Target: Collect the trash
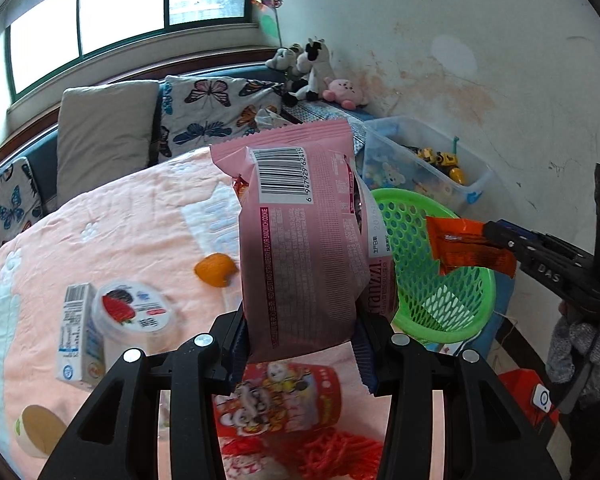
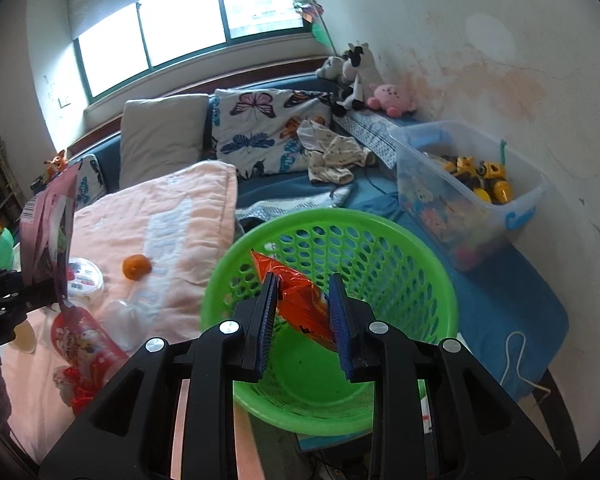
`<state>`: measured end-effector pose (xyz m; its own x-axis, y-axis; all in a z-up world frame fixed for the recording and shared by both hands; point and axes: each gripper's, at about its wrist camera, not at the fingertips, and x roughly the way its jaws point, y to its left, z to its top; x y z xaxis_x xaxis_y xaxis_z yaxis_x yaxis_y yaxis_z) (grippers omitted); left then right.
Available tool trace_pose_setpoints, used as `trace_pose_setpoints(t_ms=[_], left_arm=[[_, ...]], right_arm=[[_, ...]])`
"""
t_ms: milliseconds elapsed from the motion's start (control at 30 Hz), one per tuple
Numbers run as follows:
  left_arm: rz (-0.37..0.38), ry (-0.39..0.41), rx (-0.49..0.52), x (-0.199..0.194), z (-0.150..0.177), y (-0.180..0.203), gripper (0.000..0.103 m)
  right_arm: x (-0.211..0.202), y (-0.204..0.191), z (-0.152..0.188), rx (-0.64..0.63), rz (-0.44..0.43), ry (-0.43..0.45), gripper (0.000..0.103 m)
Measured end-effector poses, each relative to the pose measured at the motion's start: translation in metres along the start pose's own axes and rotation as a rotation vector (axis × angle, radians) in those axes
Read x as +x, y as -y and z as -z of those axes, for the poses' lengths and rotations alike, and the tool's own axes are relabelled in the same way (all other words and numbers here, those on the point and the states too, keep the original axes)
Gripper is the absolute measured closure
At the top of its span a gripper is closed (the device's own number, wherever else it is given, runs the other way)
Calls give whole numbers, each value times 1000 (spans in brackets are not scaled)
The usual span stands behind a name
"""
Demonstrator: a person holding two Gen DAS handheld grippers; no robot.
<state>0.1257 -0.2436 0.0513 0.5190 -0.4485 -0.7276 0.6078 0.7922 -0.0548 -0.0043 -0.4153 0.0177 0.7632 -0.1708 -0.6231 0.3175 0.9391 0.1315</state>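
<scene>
Trash, 2 pieces, both lifted. Right tongs (image 2: pixel 306 320) pinch orange wrapper (image 2: pixel 300 300), long axis running forward from the tips, directly over green basket (image 2: pixel 440 300); basket looks empty. Left tongs (image 1: pixel 302 344) grip pink cookie bag (image 1: pixel 300 240) upright, basket ahead-right of them. Right hand nearer; judged: drop orange wrapper first

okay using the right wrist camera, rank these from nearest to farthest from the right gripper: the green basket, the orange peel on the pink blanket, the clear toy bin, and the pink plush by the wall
From the right gripper:
1. Green basket, directly under and ahead of the jaws.
2. Orange peel, left on the pink blanket.
3. Clear toy bin, ahead to the right against the wall.
4. Pink plush, far back on the ledge by the wall.
</scene>
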Motion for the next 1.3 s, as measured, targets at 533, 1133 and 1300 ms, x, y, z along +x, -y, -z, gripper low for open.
trace_pose_setpoints(t_ms=[533,1133,1300], left_arm=[[73,-78,87,59,-23,66,60],[64,-107,133,96,-20,104,34],[46,-94,114,83,-19,92,33]], right_arm=[[0,41,22,77,9,-11,49],[-19,55,51,92,15,-18,42],[-26,43,53,73,-8,-6,38]])
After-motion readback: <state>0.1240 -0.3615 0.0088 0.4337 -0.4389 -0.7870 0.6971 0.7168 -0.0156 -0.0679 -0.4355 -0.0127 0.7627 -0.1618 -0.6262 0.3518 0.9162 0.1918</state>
